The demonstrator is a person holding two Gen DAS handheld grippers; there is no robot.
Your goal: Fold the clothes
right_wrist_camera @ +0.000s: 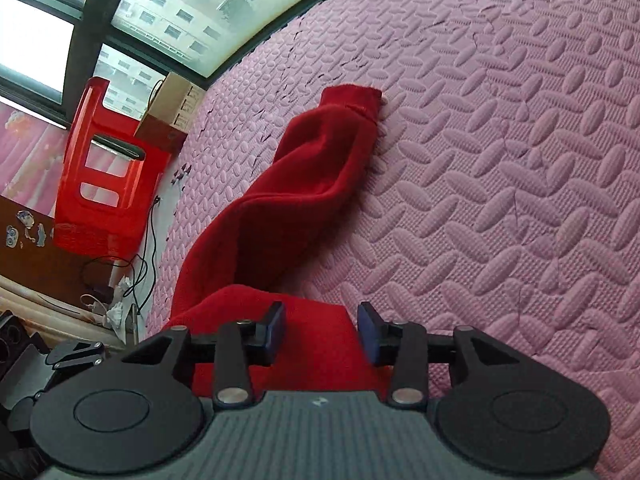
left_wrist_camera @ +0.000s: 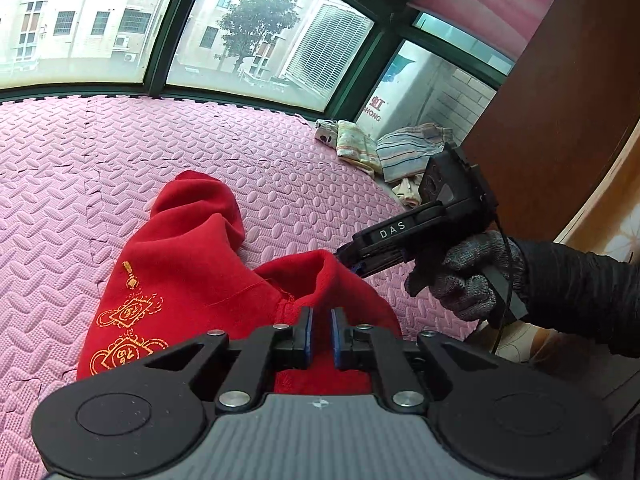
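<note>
Two hand-held grippers are right at the near edge of one red top (left_wrist_camera: 192,264), and that closeness is what the next move hangs on. The left hand-held gripper (left_wrist_camera: 321,334) sits over the near part of the cloth, and its blue pads are almost together with only a thin gap; I cannot tell if any cloth is caught between them. The right hand-held gripper (right_wrist_camera: 321,330) is spread wide, and the red cloth lies in the gap between its fingers but is not squeezed. In the left view, the tip of the right hand-held gripper touches a raised fold of the top, held by a gloved hand (left_wrist_camera: 468,276). From both grippers the top stretches away, forward along the pink foam mat (left_wrist_camera: 120,160). Its long way runs from the near edge, past the gold pictures (left_wrist_camera: 128,312), out to a sleeve (right_wrist_camera: 344,152) whose cuff (right_wrist_camera: 352,102) lies flat far off on the mat. So both hands are at the near end, and the sleeve end is far from both. I think the next move is a pinch by the right one. Farther off, near the window (left_wrist_camera: 240,32), lies a small pile of folded clothes (left_wrist_camera: 384,152).
</note>
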